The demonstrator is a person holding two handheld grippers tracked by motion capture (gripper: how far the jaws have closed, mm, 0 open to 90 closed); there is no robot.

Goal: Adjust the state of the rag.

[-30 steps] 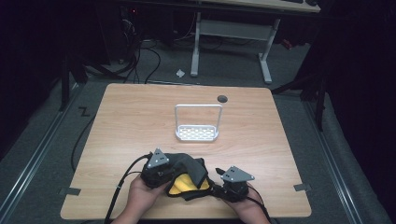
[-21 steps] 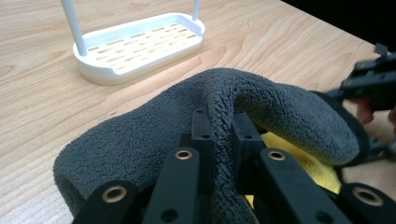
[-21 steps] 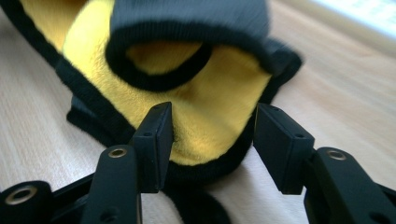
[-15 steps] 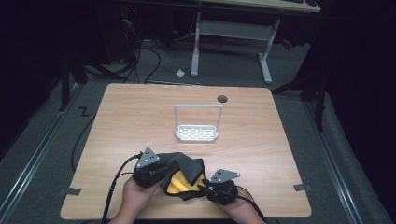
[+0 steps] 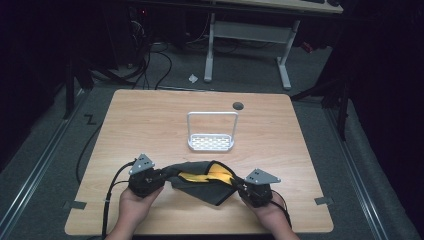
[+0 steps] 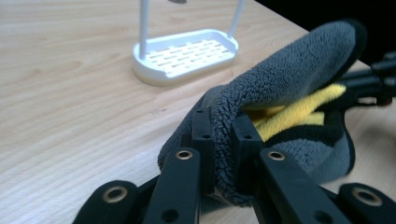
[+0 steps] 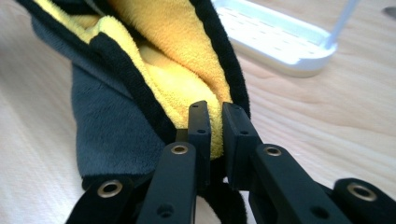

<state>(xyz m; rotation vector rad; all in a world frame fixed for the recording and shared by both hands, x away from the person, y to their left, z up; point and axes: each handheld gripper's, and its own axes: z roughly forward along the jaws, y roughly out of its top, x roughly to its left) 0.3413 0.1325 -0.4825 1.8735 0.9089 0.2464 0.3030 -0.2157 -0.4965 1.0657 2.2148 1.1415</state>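
Note:
A grey and yellow cloth (image 5: 205, 180) with a black hem hangs stretched between my two grippers near the table's front edge. My left gripper (image 5: 161, 176) holds its left end; in the left gripper view the jaws (image 6: 223, 140) pinch a fold of grey pile of the cloth (image 6: 289, 79). My right gripper (image 5: 239, 189) has just been closing, and its jaws now clamp the right end; in the right gripper view the pads (image 7: 215, 122) squeeze the yellow side of the cloth (image 7: 163, 60) at its hem.
A white slotted tray with a tall wire handle (image 5: 211, 142) stands at the table's middle, beyond the cloth. A dark round hole (image 5: 238, 106) lies near the far edge. Cables trail off the table's front left. Desk legs stand on the floor behind.
The bunched cloth has been pulled out wide. My right gripper closed on its right end and moved right; my left gripper moved left with its end.

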